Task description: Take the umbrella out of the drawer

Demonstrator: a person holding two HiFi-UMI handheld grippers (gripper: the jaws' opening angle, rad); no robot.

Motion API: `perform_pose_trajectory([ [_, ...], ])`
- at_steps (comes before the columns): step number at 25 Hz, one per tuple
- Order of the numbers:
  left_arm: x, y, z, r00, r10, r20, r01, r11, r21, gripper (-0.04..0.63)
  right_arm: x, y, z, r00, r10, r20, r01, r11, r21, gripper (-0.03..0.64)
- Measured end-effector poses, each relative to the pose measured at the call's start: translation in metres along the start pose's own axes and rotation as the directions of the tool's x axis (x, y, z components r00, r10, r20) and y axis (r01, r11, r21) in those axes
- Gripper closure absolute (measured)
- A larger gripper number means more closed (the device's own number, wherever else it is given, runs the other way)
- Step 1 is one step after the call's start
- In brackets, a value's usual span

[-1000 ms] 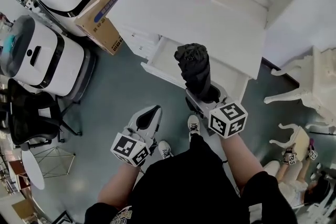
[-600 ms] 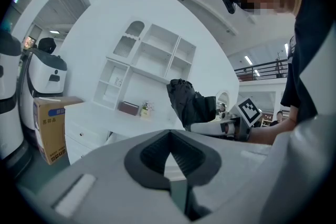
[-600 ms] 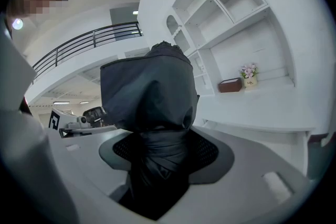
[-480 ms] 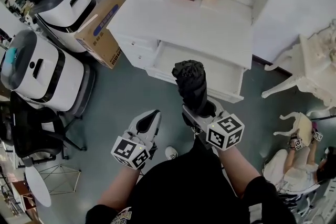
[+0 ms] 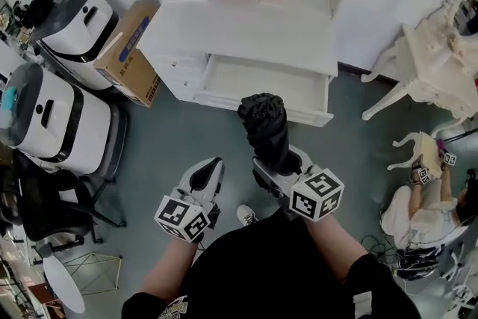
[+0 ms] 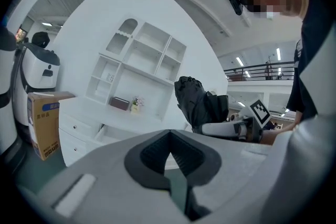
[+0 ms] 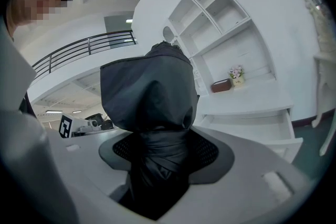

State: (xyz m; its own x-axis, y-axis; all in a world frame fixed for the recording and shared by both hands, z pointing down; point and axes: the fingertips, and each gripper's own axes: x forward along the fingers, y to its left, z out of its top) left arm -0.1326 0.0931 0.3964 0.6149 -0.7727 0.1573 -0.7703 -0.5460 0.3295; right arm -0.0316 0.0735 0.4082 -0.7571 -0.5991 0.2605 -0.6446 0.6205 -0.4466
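The umbrella (image 5: 265, 123) is black, folded up and crumpled. It is out of the open drawer (image 5: 258, 104), held in front of it over the floor. Its lower end hides inside the right gripper (image 5: 281, 160); that may be the handle. That gripper squeezes it and points up. The left gripper (image 5: 209, 174) is closed on nothing, just beside.

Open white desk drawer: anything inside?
Only bare white floor shows in the open white drawer. Its back runs under the white desktop, unseen; the black folded umbrella in the right tongs covers part of its front.
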Motion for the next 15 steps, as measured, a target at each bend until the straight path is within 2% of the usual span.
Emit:
perform_pose_trajectory([
  [8,0.026,-0.050,-0.004,0.999,-0.050,0.001,0.050,0.999,0.014,0.595,-0.051,-0.013,0.007,0.999,-0.017,0.030,0.018,1.000,-0.012,0.331],
  [15,0.061,-0.094,-0.004,1.000,-0.012,0.026,0.012,1.000,0.003,0.595,-0.094,-0.041,0.019,1.000,0.027,0.011,-0.027,0.999,-0.037,0.331],
])
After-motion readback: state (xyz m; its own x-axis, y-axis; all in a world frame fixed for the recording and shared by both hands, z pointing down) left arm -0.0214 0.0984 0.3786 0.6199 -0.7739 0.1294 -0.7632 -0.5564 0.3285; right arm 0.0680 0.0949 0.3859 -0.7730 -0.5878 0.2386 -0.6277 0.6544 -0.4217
